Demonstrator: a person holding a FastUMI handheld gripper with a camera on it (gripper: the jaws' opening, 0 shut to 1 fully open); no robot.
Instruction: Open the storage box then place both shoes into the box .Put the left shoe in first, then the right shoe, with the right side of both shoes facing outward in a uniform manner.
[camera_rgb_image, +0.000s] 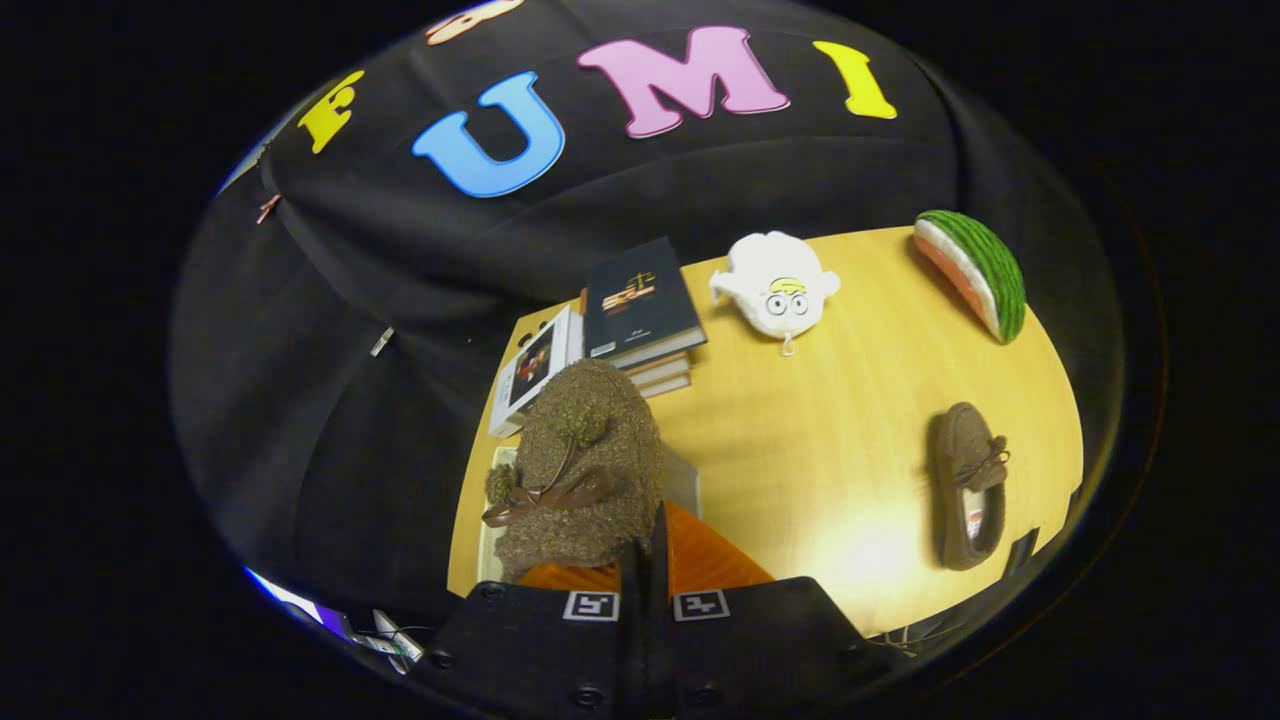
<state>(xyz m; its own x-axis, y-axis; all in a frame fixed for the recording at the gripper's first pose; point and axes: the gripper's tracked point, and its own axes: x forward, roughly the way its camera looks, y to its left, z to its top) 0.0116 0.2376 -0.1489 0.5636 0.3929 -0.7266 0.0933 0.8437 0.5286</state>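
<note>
We hold 1 fuzzy brown slipper (580, 470) pinched in the nearly closed gripper (645, 560) above the table's (830, 440) near corner, its mate (968, 482) lying well apart, so next it must go into the box.

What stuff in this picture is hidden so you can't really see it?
- Storage box, gripper view: the held shoe covers most of it, so I cannot tell whether it is open.
- Gripper: its fingers sit close together on the held shoe's rim; the grip point is hidden by the fingers themselves.
- Books: the shoe hides the lower stack.
- Second shoe on the table: its insole label is too small to read.
</note>
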